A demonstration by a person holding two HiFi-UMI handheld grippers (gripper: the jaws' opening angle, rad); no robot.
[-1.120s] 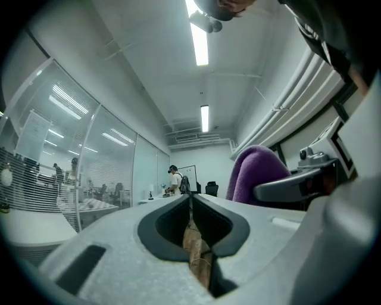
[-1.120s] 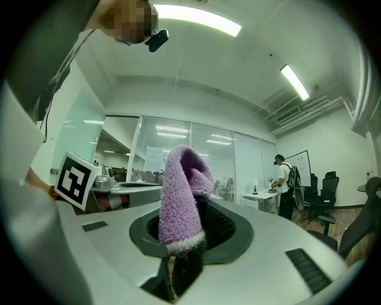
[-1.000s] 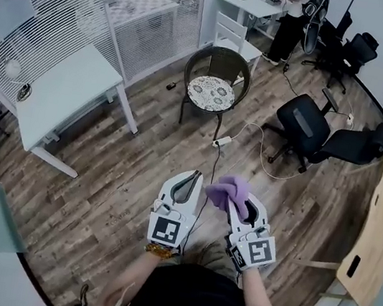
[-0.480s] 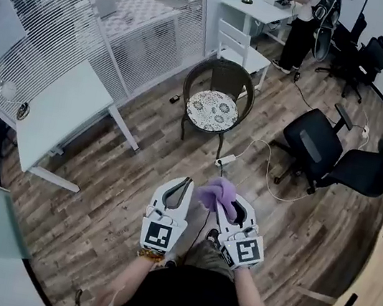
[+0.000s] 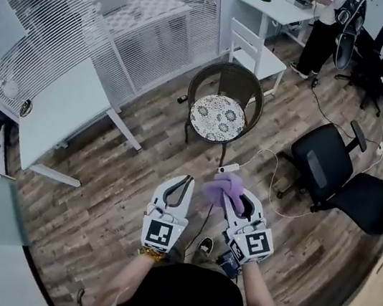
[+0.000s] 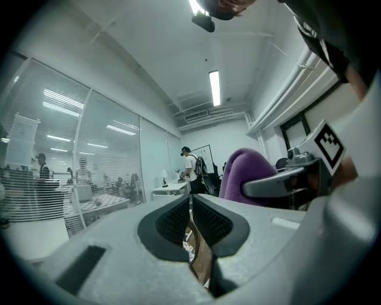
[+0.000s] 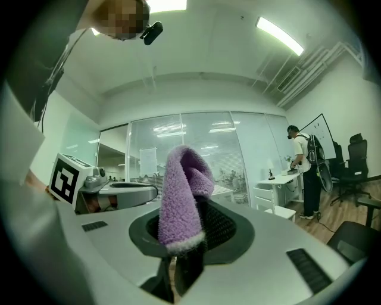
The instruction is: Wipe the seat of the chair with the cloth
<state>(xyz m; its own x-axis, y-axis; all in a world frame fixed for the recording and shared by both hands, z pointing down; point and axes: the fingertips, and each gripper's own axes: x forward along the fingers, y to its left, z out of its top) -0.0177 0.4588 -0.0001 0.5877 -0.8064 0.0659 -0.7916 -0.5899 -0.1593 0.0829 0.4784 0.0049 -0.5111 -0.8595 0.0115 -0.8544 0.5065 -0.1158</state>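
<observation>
Since a moment ago the person has walked on a little. The wicker chair [image 5: 226, 82] now sits lower in the head view and nearer, though still well apart from both tongs and straight ahead of them. Its round patterned seat [image 5: 218, 117] lies bare. The black office chair [image 5: 324, 166] has slid further out ahead and to the right of the right tongs. The white surface [image 5: 58, 111] stands off ahead and to the left of the left tongs. The tongs themselves are carried just as before, side by side at waist height over the wood floor [image 5: 105, 192]. The left tongs [image 5: 188, 180] have their jaws drawn together to a thin slit, with nothing between them. The right tongs [image 5: 233, 196] stay clamped on the purple cloth [image 5: 222, 187], which stands up folded above the jaw tips and droops over toward the left tongs. Between the tongs and the chair, just ahead of the cloth, a white power strip [image 5: 229, 168] lies on the floor, and its white cable [image 5: 270, 170] loops off to the right. Each of the tongs bears a cube printed with a black-and-white square marker [image 5: 159, 234] facing up.
</observation>
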